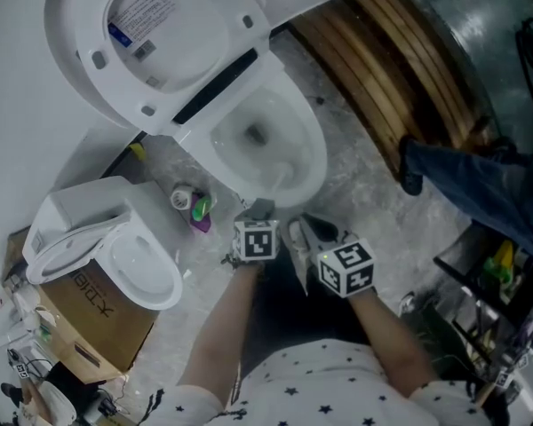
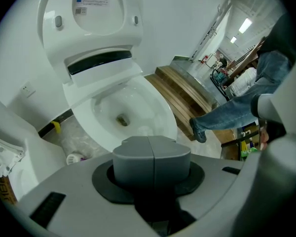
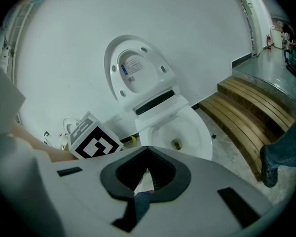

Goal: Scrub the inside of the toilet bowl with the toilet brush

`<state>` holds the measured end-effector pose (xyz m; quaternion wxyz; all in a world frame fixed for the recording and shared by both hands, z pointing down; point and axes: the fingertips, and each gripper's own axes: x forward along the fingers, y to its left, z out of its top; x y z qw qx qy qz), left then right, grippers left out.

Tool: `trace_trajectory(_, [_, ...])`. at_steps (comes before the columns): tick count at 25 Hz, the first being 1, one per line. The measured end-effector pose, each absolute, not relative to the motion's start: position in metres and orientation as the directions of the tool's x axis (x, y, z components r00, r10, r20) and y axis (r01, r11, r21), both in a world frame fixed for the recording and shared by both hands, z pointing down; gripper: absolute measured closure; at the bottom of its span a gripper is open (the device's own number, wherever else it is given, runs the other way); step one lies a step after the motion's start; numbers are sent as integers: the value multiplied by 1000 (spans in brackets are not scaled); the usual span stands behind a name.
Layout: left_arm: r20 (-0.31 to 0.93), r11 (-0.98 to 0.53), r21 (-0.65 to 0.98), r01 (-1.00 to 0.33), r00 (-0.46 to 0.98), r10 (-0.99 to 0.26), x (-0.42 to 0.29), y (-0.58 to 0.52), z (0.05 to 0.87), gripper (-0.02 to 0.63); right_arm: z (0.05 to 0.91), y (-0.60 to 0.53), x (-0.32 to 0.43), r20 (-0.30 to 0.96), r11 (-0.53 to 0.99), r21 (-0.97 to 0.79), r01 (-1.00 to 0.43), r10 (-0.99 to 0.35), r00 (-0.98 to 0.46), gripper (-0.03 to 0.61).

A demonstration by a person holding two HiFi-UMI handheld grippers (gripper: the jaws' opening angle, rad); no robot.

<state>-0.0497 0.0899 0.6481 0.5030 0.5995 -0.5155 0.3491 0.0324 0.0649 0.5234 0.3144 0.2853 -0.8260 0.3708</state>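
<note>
The white toilet stands with its lid up and its bowl uncovered; water lies at the bottom. My left gripper hovers just in front of the bowl's near rim, jaws pressed together with nothing in them. Next to it on the right, my right gripper has its fingers spread in a V and holds nothing; in the right gripper view only its dark recess shows. A small white round holder and a green-and-purple item lie on the floor left of the bowl. No brush is in either gripper.
A second white toilet rests on a cardboard box at the left. Curved wooden steps rise at the right. A person's leg in jeans stands there. A rack with bottles is at the lower right.
</note>
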Motion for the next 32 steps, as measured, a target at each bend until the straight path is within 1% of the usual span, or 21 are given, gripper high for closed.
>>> trace_trajectory(5, [929, 28, 268, -963, 251, -270, -39, 81, 647, 460, 526, 66, 34, 736, 556, -434, -709, -235, -635, 572])
trace_trajectory(14, [923, 8, 269, -963, 255, -288, -34, 58, 646, 460, 528, 66, 37, 740, 544, -433, -719, -241, -628, 572])
trace_trajectory(26, [909, 0, 279, -960, 264, -324, -40, 18, 646, 460, 534, 61, 34, 745, 531, -436, -727, -240, -622, 572])
trace_trajectory(30, [911, -3, 282, -959, 269, -314, -41, 9, 649, 460, 535, 61, 33, 747, 528, -437, -728, -239, -621, 572])
trace_trajectory(32, [904, -17, 269, -963, 259, -339, -44, -3, 644, 460, 536, 61, 34, 749, 525, -435, -731, -239, -618, 572])
